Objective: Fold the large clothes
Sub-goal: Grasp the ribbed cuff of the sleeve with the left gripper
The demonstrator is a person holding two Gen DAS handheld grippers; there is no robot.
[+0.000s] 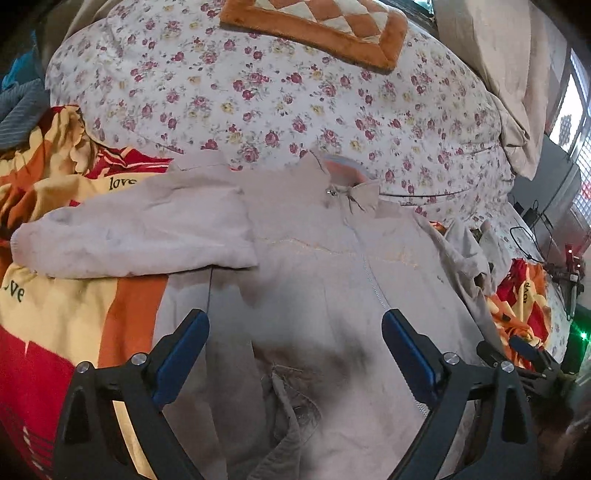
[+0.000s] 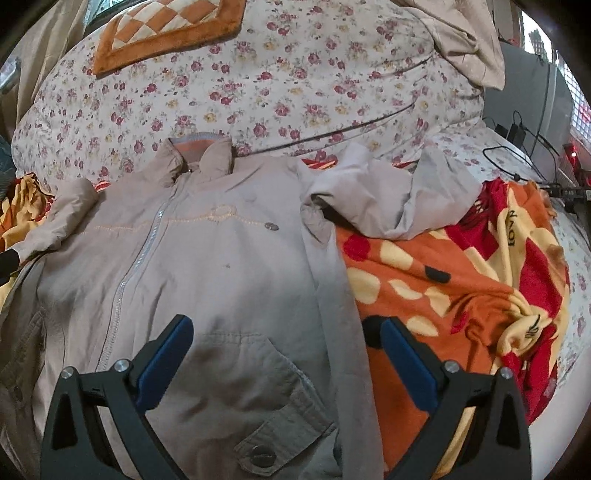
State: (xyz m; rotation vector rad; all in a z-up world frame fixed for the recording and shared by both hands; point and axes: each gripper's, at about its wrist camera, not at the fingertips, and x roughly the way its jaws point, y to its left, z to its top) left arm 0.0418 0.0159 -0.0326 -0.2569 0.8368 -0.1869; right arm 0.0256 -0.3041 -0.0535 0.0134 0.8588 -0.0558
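A beige zip-up jacket lies front up on an orange, red and yellow blanket. Its collar points to the far side. One sleeve lies folded out to the left in the left wrist view. In the right wrist view the jacket fills the middle, and its other sleeve sits crumpled on the blanket. My left gripper hovers open over the jacket's lower front, with nothing between its pads. My right gripper is open above the buttoned pocket, straddling the jacket's right edge.
A floral quilt is heaped behind the jacket with an orange checkered cushion on top. Beige cloth hangs at the far right. Black cables and a charger lie at the bed's right edge.
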